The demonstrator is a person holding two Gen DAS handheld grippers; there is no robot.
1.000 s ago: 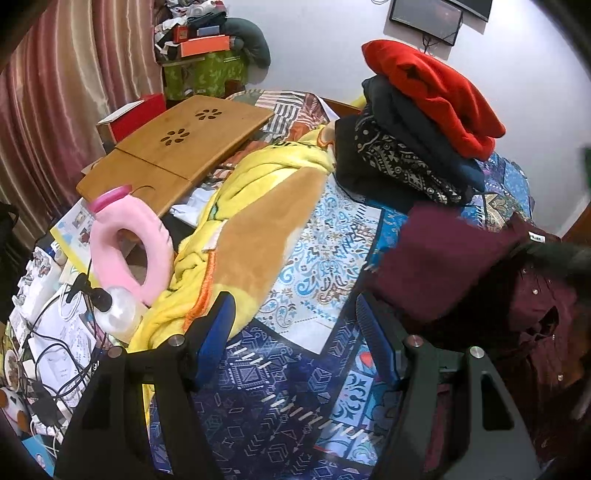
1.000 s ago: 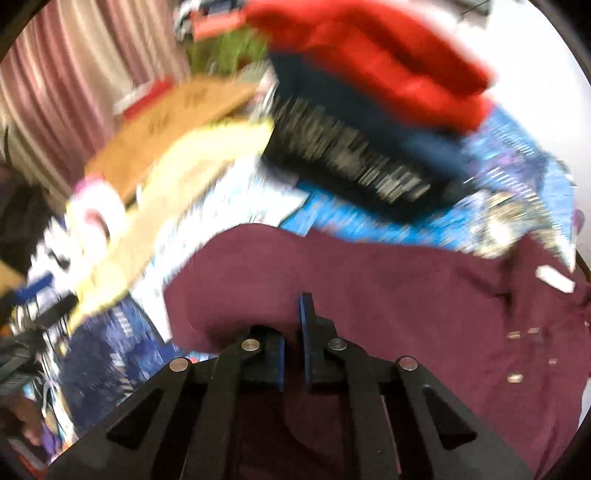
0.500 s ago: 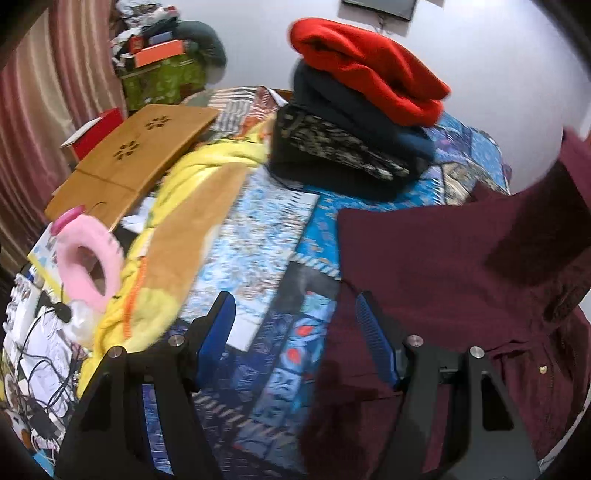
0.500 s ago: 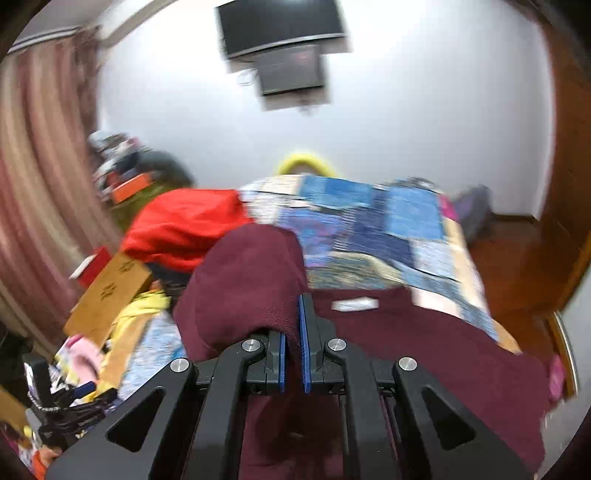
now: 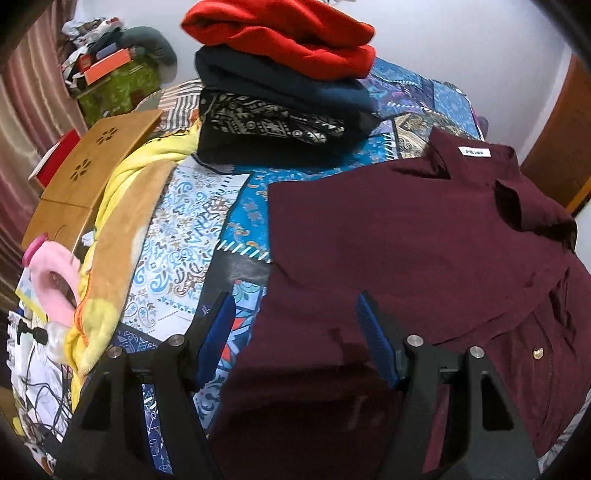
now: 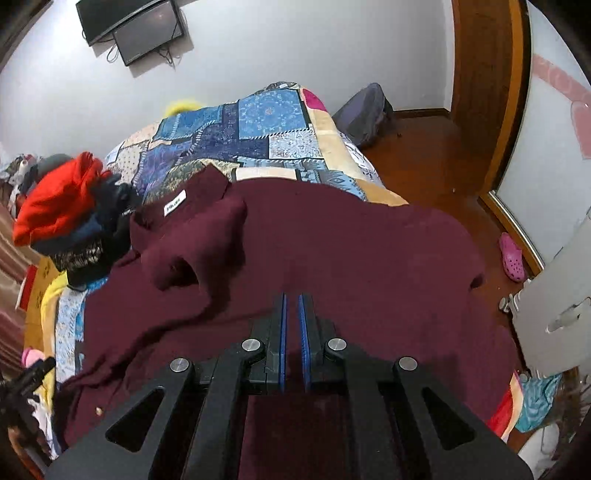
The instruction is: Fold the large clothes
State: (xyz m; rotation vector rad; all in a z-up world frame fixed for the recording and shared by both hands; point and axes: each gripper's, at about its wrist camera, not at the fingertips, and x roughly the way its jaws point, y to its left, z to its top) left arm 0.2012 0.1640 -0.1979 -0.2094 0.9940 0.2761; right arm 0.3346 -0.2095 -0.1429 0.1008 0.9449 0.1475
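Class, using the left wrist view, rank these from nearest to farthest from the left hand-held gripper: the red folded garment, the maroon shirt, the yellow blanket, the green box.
1. maroon shirt, directly under the left hand-held gripper.
2. yellow blanket, to the left.
3. red folded garment, atop the stack ahead.
4. green box, far left corner.

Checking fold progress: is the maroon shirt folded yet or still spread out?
Spread, not folded: the maroon shirt lies open across the bed, collar label showing, rumpled near the collar.

Patchwork-covered bed (image 5: 236, 206) carries maroon shirt (image 5: 424, 240), folded stack (image 5: 280, 107), yellow blanket (image 5: 122, 221).
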